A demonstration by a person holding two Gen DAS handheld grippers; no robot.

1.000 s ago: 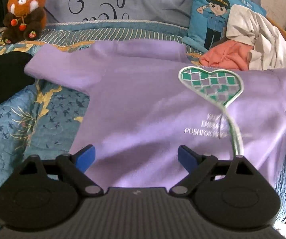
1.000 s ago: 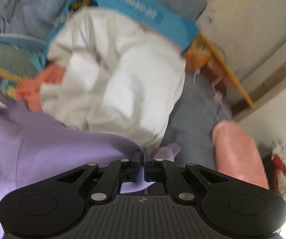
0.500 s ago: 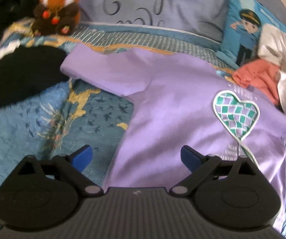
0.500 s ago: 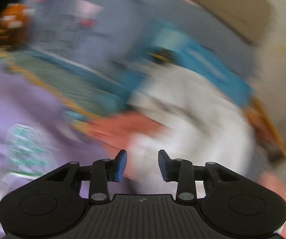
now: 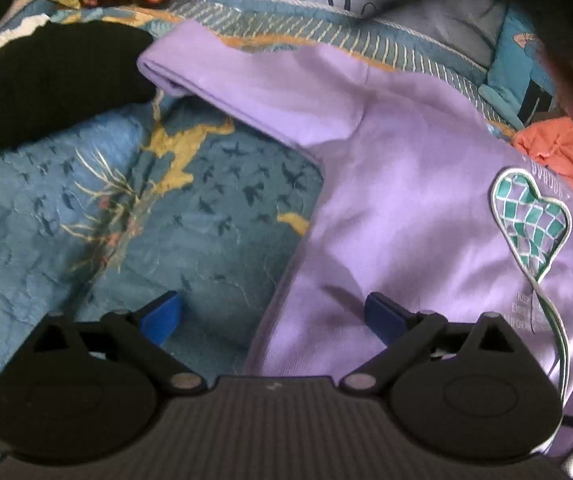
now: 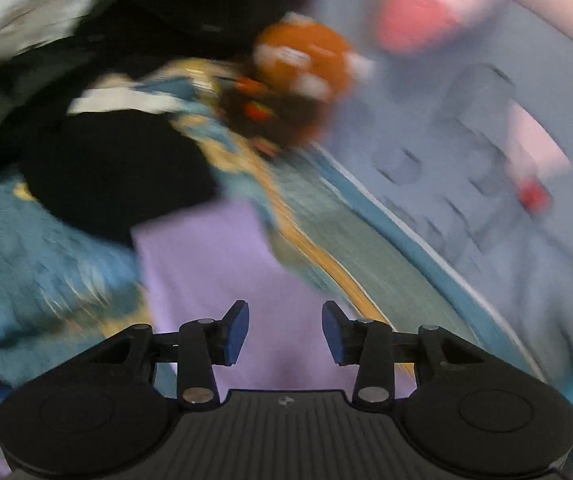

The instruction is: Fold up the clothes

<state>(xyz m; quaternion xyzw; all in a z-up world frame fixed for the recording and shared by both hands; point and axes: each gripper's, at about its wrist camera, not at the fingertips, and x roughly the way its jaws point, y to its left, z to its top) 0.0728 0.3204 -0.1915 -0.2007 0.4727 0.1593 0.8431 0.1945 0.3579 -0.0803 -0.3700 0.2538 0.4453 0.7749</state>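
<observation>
Right gripper now over purple sweatshirt sleeve, jaws opening.

Right wrist view motion-blurred; plush toy smeared; purple sweatshirt hem cut off.

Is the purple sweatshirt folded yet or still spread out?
Spread. The purple sweatshirt lies flat on the bedspread, heart print up, one sleeve stretched outward; the far side is cut off.
</observation>
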